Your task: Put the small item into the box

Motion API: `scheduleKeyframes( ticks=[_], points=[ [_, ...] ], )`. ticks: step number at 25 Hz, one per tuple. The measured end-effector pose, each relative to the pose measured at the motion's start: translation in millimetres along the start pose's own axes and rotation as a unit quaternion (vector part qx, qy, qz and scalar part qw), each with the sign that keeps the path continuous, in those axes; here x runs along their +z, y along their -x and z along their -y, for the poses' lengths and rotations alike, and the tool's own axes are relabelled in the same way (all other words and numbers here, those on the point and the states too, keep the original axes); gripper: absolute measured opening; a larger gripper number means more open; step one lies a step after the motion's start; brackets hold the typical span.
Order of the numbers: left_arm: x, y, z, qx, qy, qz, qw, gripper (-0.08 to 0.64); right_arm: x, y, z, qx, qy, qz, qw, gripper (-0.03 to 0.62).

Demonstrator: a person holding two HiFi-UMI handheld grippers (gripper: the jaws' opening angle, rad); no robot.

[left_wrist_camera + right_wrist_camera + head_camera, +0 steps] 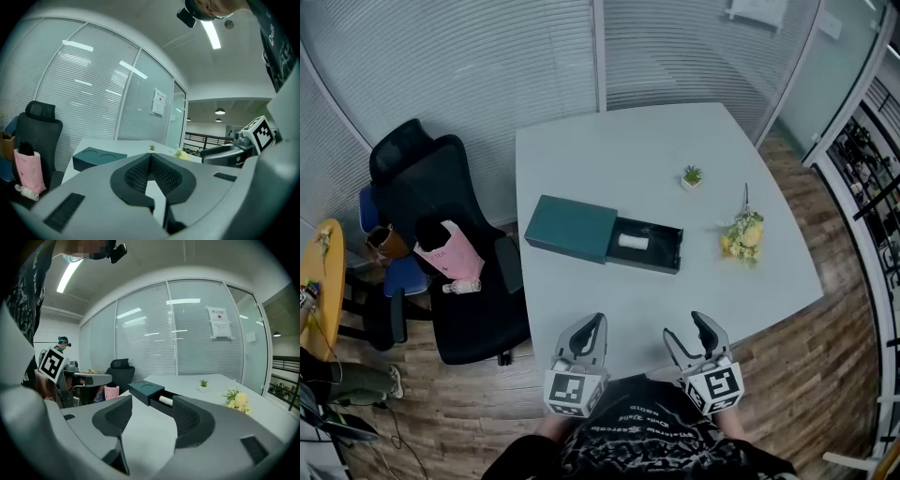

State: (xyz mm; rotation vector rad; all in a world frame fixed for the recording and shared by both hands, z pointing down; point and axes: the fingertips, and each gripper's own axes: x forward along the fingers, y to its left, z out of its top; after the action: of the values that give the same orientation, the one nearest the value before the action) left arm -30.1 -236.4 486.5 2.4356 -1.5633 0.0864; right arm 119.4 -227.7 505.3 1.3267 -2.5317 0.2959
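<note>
A dark teal box [572, 228] lies mid-table with its drawer [661, 255] pulled out to the right. A small white roll [633, 241] lies inside the drawer. The right gripper view shows the same box [146, 390] and roll [165, 400] ahead. Both grippers hover over the table's near edge, well short of the box. My left gripper [598, 321] has its jaws closed together with nothing in them, tips meeting in the left gripper view [150, 155]. My right gripper [686, 328] stands open and empty [152, 404].
A small potted plant [692, 175] and a yellow flower bunch [742, 234] sit on the table's right side. A black office chair [441, 216] with a pink bag [450, 253] stands left of the table. Glass walls with blinds run behind.
</note>
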Motion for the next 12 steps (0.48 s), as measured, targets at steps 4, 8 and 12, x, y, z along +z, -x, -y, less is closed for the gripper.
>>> scheduleKeyframes(
  ticks=[4, 8, 12],
  points=[
    [-1.5, 2.4, 2.9, 0.001, 0.000, 0.001, 1.0000, 0.017, 6.4, -0.6, -1.1, 0.012, -0.002, 0.014, 1.000, 0.275],
    [1.4, 4.8, 7.1, -0.002, -0.004, -0.002, 1.0000, 0.017, 9.8, -5.8, -9.0, 0.040, -0.004, 0.020, 0.999, 0.243],
    [4.9, 6.9, 10.6, -0.005, -0.010, 0.004, 0.9999, 0.017, 13.2, -8.4, -7.7, 0.020, 0.010, 0.026, 0.999, 0.157]
  ],
)
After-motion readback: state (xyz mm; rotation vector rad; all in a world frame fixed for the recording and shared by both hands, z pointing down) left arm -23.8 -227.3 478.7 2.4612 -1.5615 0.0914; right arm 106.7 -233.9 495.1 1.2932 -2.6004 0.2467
